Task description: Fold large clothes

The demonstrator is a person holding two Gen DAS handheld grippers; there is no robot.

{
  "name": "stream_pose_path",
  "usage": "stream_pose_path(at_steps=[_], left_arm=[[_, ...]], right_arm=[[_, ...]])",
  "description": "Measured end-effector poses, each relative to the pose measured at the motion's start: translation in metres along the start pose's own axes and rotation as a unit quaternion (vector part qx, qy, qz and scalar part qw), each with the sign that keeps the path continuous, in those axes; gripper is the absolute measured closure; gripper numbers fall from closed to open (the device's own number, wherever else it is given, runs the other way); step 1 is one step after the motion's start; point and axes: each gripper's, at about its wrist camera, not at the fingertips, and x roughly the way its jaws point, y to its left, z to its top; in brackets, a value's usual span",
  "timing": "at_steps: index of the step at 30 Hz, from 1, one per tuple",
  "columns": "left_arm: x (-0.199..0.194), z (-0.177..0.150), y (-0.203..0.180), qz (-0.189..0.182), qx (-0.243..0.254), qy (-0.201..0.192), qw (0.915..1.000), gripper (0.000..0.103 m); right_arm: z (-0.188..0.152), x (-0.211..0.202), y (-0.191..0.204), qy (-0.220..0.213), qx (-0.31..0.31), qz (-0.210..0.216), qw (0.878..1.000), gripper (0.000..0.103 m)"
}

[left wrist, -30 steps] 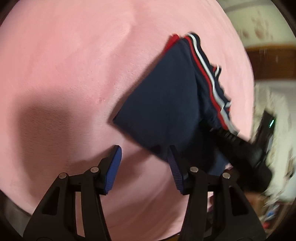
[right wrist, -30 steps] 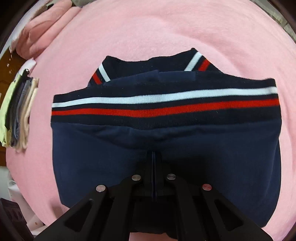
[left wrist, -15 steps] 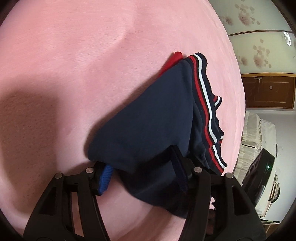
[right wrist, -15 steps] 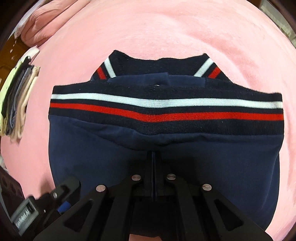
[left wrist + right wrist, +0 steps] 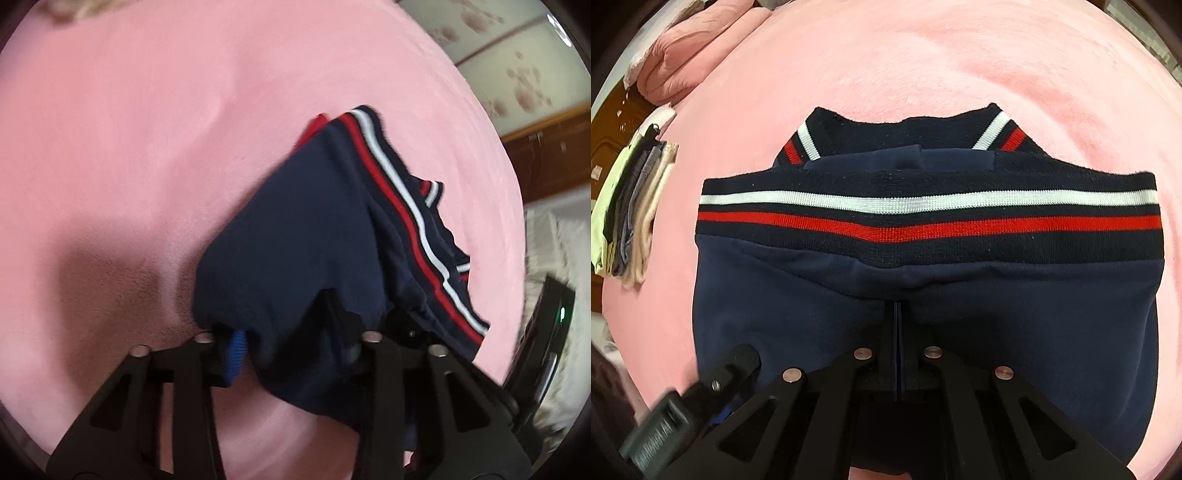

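Observation:
A folded navy garment (image 5: 923, 306) with a white and red striped rib band lies on the pink blanket (image 5: 923, 66). My right gripper (image 5: 897, 325) is shut on its near edge at the middle. In the left wrist view the same garment (image 5: 303, 236) hangs bunched over my left gripper (image 5: 291, 343). The jaws stand apart around the garment's near corner, which drapes between and over them. The blue pad of the left finger (image 5: 236, 350) shows; the other pad is hidden by cloth. The left gripper's body also shows in the right wrist view (image 5: 690, 410).
A stack of folded clothes (image 5: 631, 206) lies at the blanket's left edge, with a rolled pink cover (image 5: 690, 55) behind it. A wall and a brown wooden door (image 5: 546, 155) are past the blanket's right edge.
My left gripper has moved in under the garment's corner, and its jaws have narrowed around the cloth. The right gripper has stayed shut on the near edge.

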Motion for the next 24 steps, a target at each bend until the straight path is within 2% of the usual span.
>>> stream_pose_path(at_steps=[2,7,8,11,15,17,20,24], left_arm=[[-0.003,-0.004,-0.002,0.004,0.013,-0.001,0.9999,0.078],[-0.012,-0.004,0.033,-0.035,-0.010,0.059,0.9976,0.076],[-0.014,-0.004,0.039,-0.036,-0.011,0.069,0.9969,0.074],[-0.020,-0.007,0.055,-0.057,-0.004,0.091,0.9942,0.046],[-0.026,-0.003,0.070,-0.115,-0.007,0.085,0.9897,0.037],[-0.024,0.003,0.076,-0.136,-0.007,0.078,0.9876,0.036],[-0.009,0.013,0.076,-0.143,0.001,0.086,0.9860,0.036],[0.014,0.026,0.073,-0.173,-0.001,0.086,0.9812,0.036]], right_arm=[[-0.003,0.009,-0.002,-0.006,0.005,-0.004,1.000,0.103],[-0.008,0.007,0.004,-0.015,0.013,-0.020,1.000,0.103],[-0.010,0.006,0.006,-0.018,0.017,-0.023,0.999,0.103],[-0.019,0.008,0.018,-0.028,0.028,-0.035,0.999,0.103],[-0.024,0.007,0.025,-0.033,0.046,-0.049,0.997,0.103],[-0.026,0.006,0.028,-0.036,0.053,-0.054,0.996,0.103],[-0.029,0.007,0.034,-0.044,0.052,-0.059,0.996,0.103],[-0.037,0.005,0.039,-0.060,0.046,-0.063,0.995,0.103]])
